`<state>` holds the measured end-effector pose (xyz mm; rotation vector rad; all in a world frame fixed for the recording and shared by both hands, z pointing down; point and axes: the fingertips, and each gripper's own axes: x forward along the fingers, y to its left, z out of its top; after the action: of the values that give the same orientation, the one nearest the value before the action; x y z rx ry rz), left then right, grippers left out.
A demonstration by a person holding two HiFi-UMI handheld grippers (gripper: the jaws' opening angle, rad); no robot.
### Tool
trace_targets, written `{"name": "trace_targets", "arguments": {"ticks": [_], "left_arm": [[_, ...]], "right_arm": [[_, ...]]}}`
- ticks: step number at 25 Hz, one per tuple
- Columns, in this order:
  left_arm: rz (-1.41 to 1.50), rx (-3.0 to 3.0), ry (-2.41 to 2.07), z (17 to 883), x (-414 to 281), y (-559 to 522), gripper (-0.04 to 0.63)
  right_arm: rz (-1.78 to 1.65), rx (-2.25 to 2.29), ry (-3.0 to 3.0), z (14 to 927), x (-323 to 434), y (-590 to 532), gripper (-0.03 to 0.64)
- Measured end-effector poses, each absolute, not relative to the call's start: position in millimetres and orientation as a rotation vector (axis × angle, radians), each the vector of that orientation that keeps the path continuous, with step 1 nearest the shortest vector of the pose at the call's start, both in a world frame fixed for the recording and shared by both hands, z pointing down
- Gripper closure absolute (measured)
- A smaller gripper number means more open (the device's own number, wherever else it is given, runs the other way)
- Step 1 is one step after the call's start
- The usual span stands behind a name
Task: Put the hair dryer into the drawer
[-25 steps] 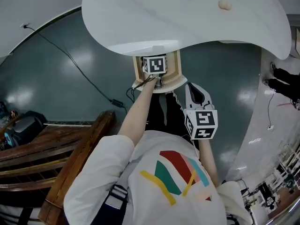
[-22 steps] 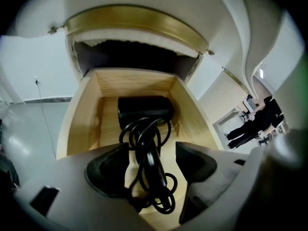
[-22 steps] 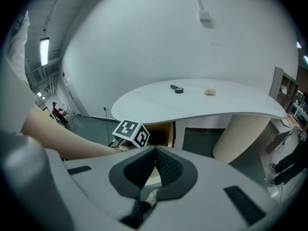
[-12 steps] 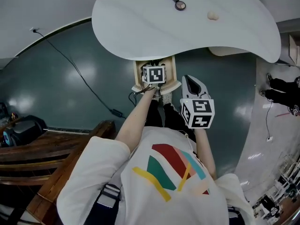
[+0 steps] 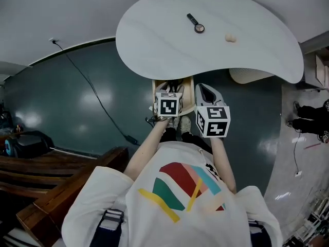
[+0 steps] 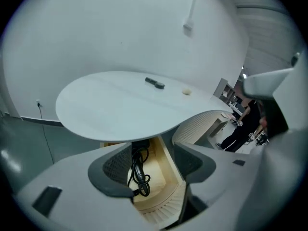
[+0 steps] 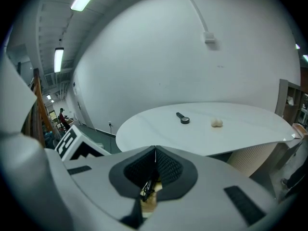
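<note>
The left gripper [image 6: 153,158] has its fingers spread wide with nothing between them. It looks down into the open wooden drawer [image 6: 166,165] under the white table [image 5: 169,35]. Seen through the gap between those fingers, the black hair dryer [image 6: 139,147] lies inside the drawer, its body at the far end beyond the fingertips, under the table's edge. Its cord [image 6: 140,174] is coiled in loops closer in, beside the inner face of the left-hand finger. The right gripper [image 7: 155,165] has its fingers pressed together, empty, pointing past the drawer toward the tabletop. Well beyond its fingertips a small round-headed dark tool [image 7: 183,119] and a pale lump [image 7: 216,123] sit on the table.

The dryer looks already placed, so what likely remains is shutting the drawer. The main risk is the cord: its nearest loop lies close to the drawer's front, and whether any of it hangs over the rim cannot be told. A push could then pinch the cord or jam the drawer. The spread fingers could also snag a loop if they dip in, and drag the dryer back out
</note>
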<state>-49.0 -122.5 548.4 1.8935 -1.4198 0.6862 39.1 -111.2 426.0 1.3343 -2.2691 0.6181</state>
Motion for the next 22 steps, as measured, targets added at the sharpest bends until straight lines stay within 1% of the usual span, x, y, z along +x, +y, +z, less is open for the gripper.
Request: {"name": "trace_targets", "arguments": {"ticks": [8,10,11,14,16,17,18,22], "left_arm": [[0.553,2.051,-1.487,458.3,-59.6,-104.1,0.336],[0.487,2.05,-1.536,436.0,-67.8,-103.4,0.361],[0.454,2.048,-1.565,425.6,-71.4,-102.3,0.374],[0.364,2.044,-1.672,398.8,-83.4,-96.0,0.446],[0.335,2.039,-1.766,386.8,-94.5,-92.3,0.511],[0.335,2.035,-1.811,383.1,-100.0,-91.2,0.554],[0.339,2.032,-1.848,380.7,-104.8,-90.4,0.577],[0.294,1.998,-1.907,375.6,-119.4,-88.7,0.578]], "right_arm": [[0.582,1.284,-2.352,411.3,21.5,-116.0,0.606],[0.578,1.267,-2.365,410.2,17.7,-115.8,0.606],[0.573,1.257,-2.37,409.7,16.0,-114.9,0.606],[0.542,1.222,-2.391,406.4,7.5,-110.9,0.606],[0.517,1.207,-2.416,402.2,0.2,-110.2,0.606],[0.506,1.203,-2.428,399.8,-2.6,-110.3,0.606],[0.496,1.201,-2.44,397.6,-4.5,-110.3,0.606],[0.462,1.194,-2.466,391.6,-8.3,-109.6,0.606]]}}
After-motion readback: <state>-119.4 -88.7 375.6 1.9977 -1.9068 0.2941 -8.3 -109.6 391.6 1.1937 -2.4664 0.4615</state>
